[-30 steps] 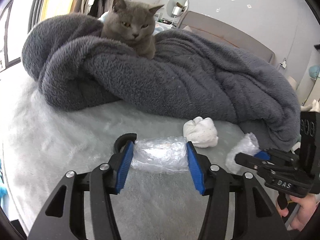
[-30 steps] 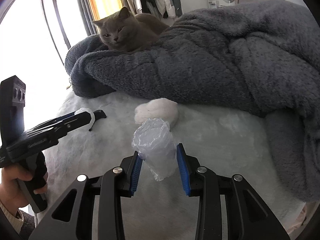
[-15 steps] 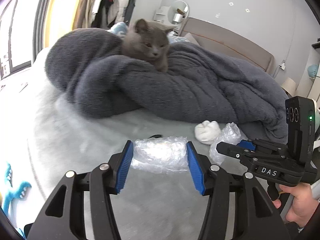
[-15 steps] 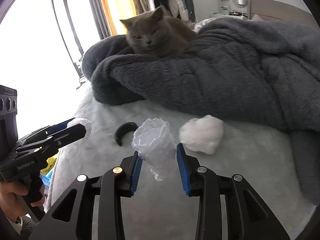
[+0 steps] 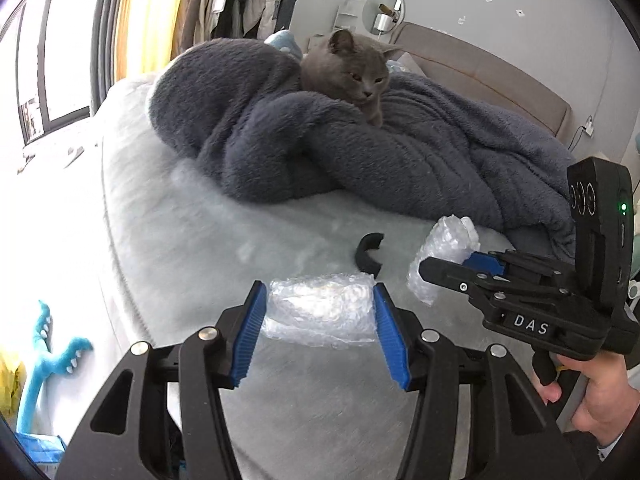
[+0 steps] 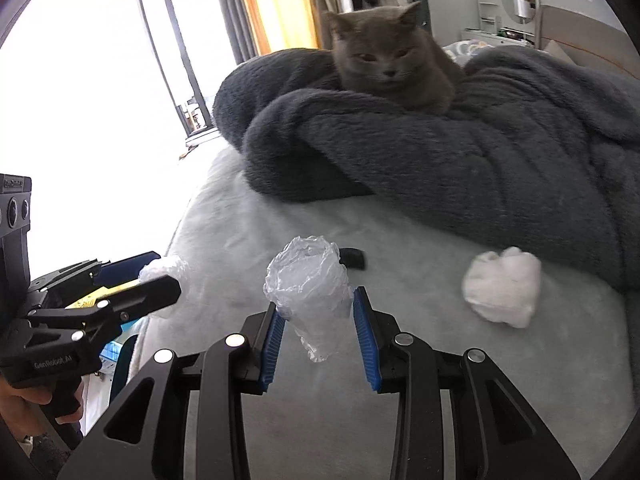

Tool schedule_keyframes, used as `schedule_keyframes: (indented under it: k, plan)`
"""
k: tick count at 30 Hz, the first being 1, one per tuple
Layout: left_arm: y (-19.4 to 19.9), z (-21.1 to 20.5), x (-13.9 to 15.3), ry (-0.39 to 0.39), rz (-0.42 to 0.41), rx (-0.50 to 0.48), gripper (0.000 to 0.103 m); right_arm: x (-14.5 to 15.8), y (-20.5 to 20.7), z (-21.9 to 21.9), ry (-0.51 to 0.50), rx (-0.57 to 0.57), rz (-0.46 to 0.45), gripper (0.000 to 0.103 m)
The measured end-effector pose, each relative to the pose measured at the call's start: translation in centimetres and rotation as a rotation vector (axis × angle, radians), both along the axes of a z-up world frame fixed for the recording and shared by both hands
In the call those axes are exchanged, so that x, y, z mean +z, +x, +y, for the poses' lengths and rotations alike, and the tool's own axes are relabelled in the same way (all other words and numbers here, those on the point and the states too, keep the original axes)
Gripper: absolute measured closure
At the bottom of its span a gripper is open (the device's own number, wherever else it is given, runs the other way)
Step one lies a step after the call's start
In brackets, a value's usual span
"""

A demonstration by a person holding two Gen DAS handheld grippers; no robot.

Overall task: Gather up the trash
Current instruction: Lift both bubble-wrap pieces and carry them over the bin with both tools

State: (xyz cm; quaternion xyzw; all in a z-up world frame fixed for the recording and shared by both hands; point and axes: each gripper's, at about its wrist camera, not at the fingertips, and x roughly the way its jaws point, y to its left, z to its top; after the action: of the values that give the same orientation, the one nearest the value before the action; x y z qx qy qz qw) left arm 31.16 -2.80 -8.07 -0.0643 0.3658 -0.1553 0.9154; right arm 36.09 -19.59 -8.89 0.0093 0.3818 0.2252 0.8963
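Observation:
My left gripper (image 5: 320,312) is shut on a roll of clear bubble wrap (image 5: 320,310), held sideways between its blue pads above the pale grey bed (image 5: 192,240). My right gripper (image 6: 316,320) is shut on a crumpled clear plastic wad (image 6: 310,292), which stands up out of the jaws. In the left wrist view the right gripper (image 5: 460,264) shows at the right with its plastic wad (image 5: 446,244). In the right wrist view the left gripper (image 6: 156,280) shows at the left with its bubble wrap (image 6: 164,270). A white crumpled wad (image 6: 502,292) and a black curved piece (image 5: 370,252) lie on the bed.
A grey cat (image 5: 348,74) lies on a heaped dark grey blanket (image 5: 360,152) across the back of the bed. The bed's left edge drops to a floor with a blue toy (image 5: 44,360). A window (image 6: 80,80) is at the left, a headboard (image 5: 480,76) behind.
Both grippers have drawn back and swung left, each keeping its plastic. The black curved piece is now uncovered on the bed, and the white wad has left the left wrist view.

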Motion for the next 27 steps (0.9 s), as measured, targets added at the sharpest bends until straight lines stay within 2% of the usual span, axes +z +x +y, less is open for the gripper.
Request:
schedule_keyframes:
  k: [17, 27]
  plan:
    - [-1.6, 6.3, -1.0, 0.030, 0.034, 0.077, 0.046, -0.4, -0.3, 7.0, 0.000, 0.094, -0.003, 0.068]
    - [-2.5, 10.2, -3.2, 0.064, 0.113, 0.123, 0.046, -0.5, -0.4, 11.3, 0.008, 0.148, -0.003, 0.068]
